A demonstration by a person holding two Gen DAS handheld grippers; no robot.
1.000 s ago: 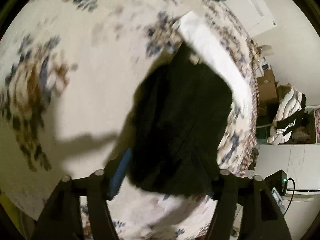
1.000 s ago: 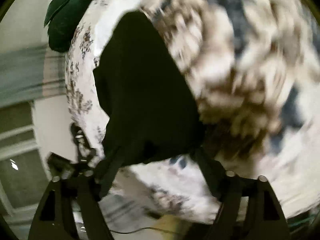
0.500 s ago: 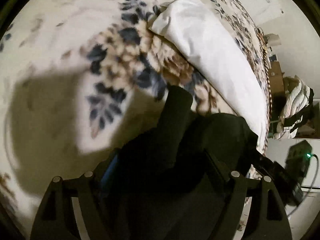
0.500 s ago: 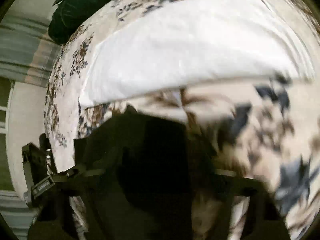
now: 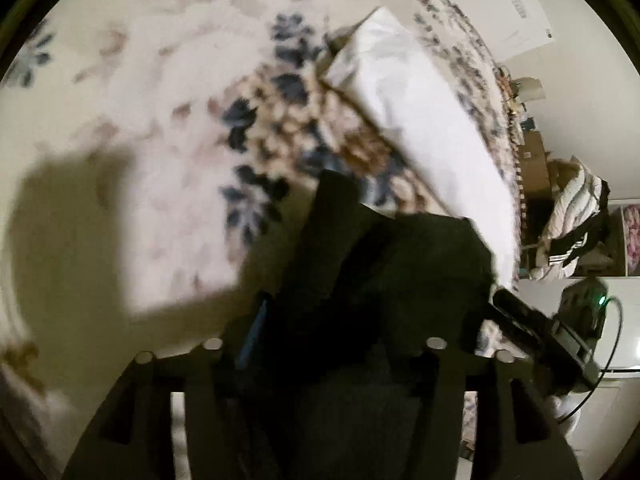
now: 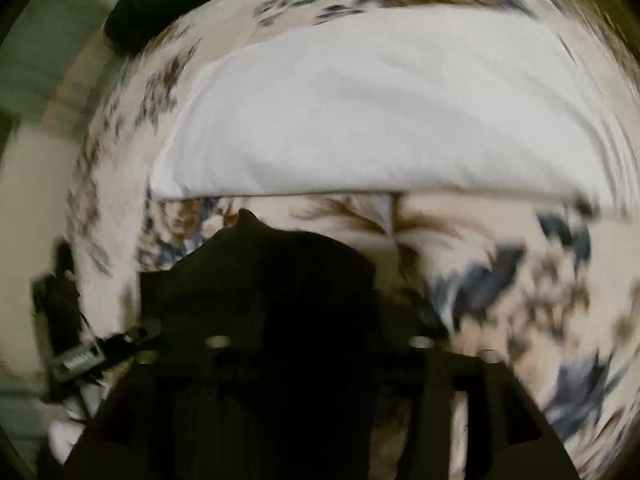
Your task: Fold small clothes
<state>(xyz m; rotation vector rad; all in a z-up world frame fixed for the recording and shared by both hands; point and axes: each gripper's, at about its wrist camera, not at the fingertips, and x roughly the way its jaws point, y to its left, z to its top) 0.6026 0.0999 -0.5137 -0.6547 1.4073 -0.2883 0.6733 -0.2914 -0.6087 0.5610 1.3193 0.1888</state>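
Left gripper [image 5: 332, 320] closing w/ black garment [image 5: 384, 264] between; white pillow [image 5: 420, 120] beyond; grip unclear.

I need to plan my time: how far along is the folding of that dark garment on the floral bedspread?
Done: the dark garment lies bunched on the floral bedspread, near the white folded cloth. In hand: it sits between both grippers' fingers; blur hides any grip. Left: no neat fold shows yet, so smoothing and folding.

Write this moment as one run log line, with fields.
stage: folding | item: black garment on floral bedspread | left gripper: garment between fingers | right gripper: over garment
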